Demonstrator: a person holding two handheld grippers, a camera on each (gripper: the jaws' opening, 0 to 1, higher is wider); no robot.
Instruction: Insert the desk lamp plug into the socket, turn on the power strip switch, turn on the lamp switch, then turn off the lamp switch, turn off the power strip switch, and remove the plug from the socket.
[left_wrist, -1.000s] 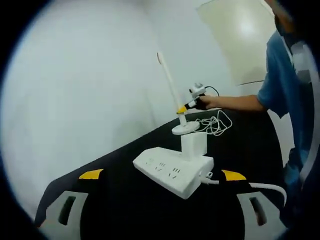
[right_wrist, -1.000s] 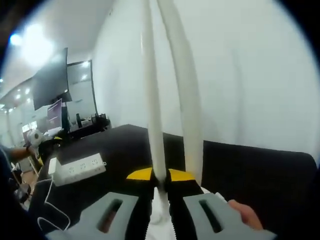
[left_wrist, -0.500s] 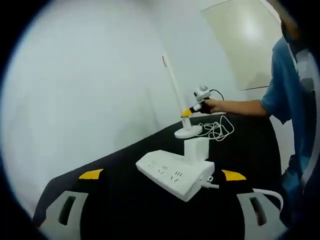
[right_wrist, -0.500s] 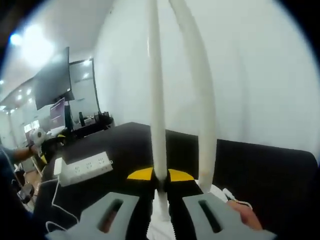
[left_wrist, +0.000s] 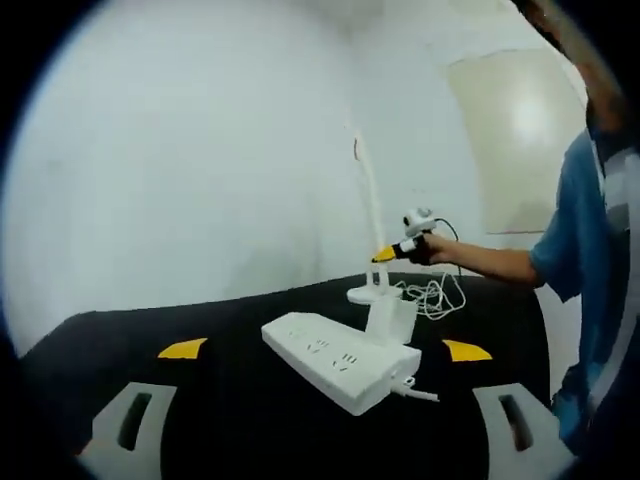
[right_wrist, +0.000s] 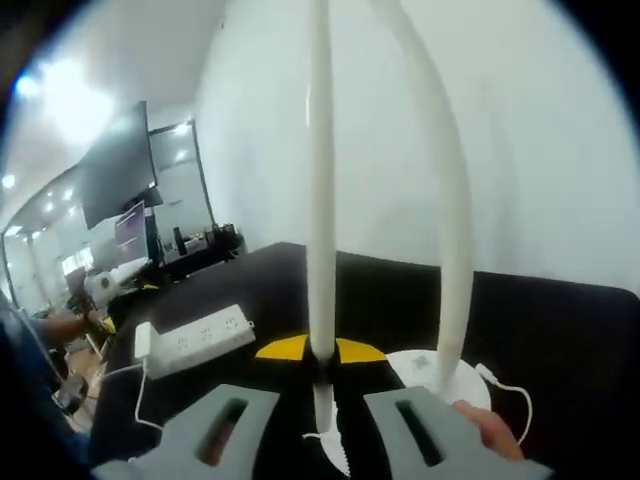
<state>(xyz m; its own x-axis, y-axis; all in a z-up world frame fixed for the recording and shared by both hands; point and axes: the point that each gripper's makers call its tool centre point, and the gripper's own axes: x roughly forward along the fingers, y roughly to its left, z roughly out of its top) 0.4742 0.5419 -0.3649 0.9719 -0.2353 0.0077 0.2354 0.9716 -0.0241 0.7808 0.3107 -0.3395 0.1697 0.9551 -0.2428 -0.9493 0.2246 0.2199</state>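
Right tongs (right_wrist: 320, 362) pinch the lamp stem (right_wrist: 320, 200); left tongs (left_wrist: 325, 350) gape wide before the power strip (left_wrist: 335, 358).

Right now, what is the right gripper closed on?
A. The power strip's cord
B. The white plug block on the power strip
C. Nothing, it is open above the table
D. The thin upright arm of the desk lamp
D. In the right gripper view the right gripper is shut around the lamp arm, while the power strip lies apart on the black table.
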